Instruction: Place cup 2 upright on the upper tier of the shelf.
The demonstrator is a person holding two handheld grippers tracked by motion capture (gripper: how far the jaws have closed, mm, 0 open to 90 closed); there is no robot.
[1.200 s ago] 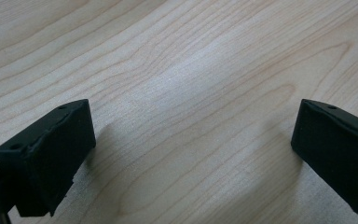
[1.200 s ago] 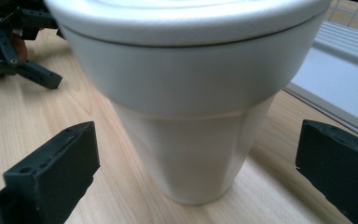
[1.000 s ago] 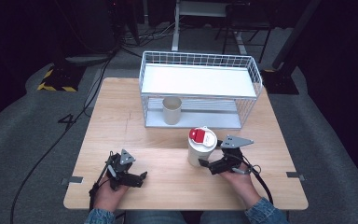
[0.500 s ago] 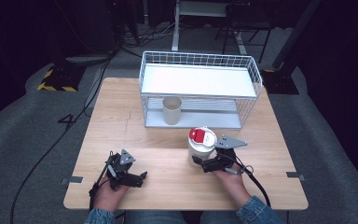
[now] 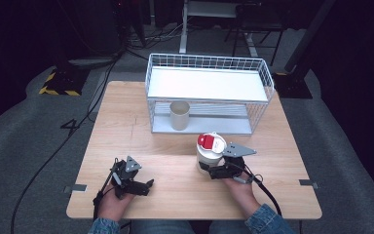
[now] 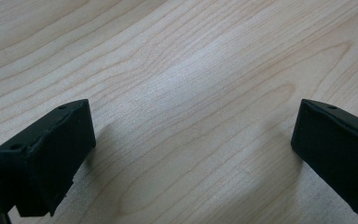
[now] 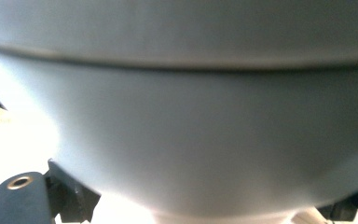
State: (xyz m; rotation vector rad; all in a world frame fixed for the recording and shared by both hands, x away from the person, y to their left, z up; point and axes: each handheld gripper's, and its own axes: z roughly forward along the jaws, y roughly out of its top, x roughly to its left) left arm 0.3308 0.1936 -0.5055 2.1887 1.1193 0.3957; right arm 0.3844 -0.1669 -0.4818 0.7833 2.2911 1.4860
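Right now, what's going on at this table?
A person works two handheld grippers at a wooden table. The right gripper has just been closing its jaws on a white canister with a red-and-white lid, which stands upright in front of a white wire rack. The left gripper rests near the table's front edge, jaws open over bare wood. A beige cup stands on the rack's lower level.

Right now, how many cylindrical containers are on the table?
2. A beige cup stands on the lower level of the wire rack, under its white shelf. A white canister with a red lid stands in front of the rack, gripped by the right tongs. None seems hidden.
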